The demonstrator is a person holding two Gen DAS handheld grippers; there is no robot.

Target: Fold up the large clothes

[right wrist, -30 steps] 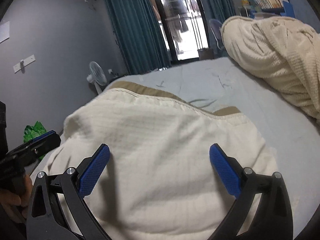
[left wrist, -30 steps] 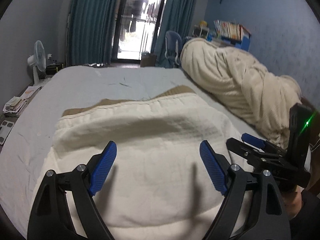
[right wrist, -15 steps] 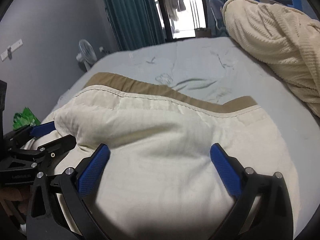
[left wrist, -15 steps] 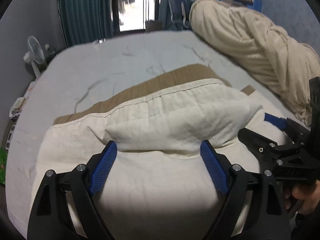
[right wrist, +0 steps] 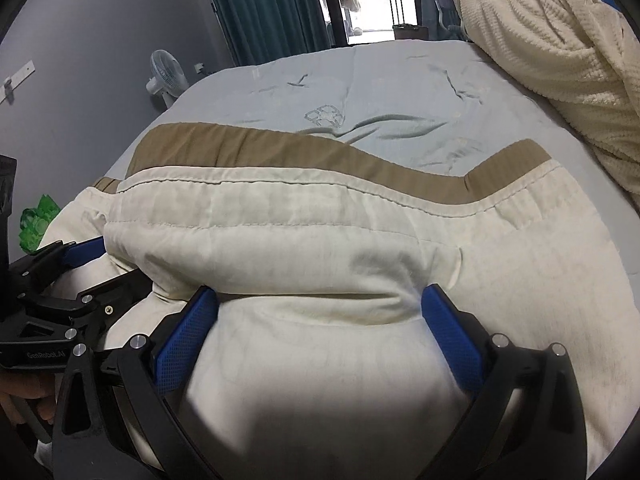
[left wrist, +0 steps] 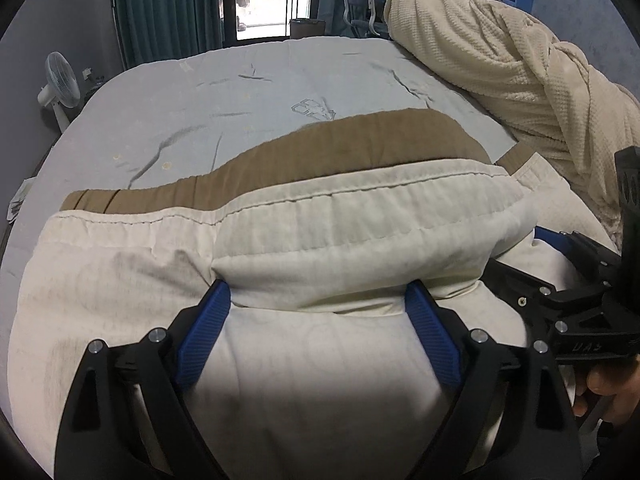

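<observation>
Fingers (left wrist: 430, 336) of the left gripper (left wrist: 316, 300) stand wide, having just been opening, with a folded edge of the cream quilt (left wrist: 320, 240) bulging between them; the blue pads sit beside the fabric and do not clamp it. Those of the right gripper (right wrist: 320, 300) also stand wide, flanking a similar puffed fold of the same quilt (right wrist: 304, 240) without pinching it. Both grippers point downward at the near part of the quilt, side by side: the right gripper (left wrist: 568, 300) appears at the right edge of the left wrist view, a hand (left wrist: 608, 392) below it. The quilt lies on the bed (left wrist: 248, 112), its cream top layer folded over so that a tan border (left wrist: 360, 148) shows along the far edge. Pale blue sheet covers the bed beyond. A rolled cream blanket (left wrist: 500, 60) lies along the bed's right side. A standing fan (left wrist: 60, 84) is left of the bed.
</observation>
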